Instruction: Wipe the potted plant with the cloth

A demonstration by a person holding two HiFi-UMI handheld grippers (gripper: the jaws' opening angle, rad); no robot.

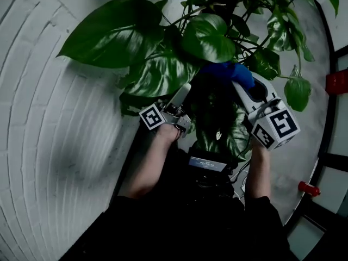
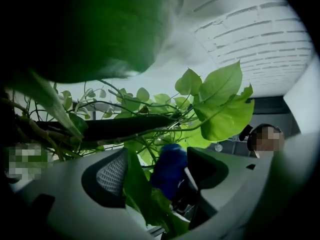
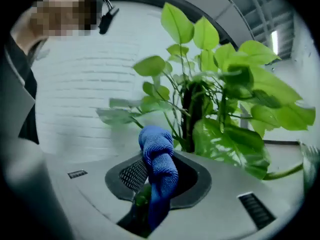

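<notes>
White painted brick wall [image 1: 49, 124] at the left, grey floor [image 1: 296, 170] at the right, dark frame [image 1: 328, 129] along the right edge, red object [image 1: 337, 82] beside this frame, smaller red object [image 1: 308, 188] lower down, long lit ceiling lamp [image 3: 274, 41] in the right gripper view.

A white brick wall [image 1: 43, 124] fills the frame's left, grey floor [image 1: 310, 151] the right; a strip light [image 3: 274, 41] glows upper right.

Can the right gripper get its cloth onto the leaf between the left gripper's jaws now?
Probably yes. The right gripper clamps the cloth, which shows just beyond that leaf between the left gripper's open jaws; nothing visible blocks it.
</notes>
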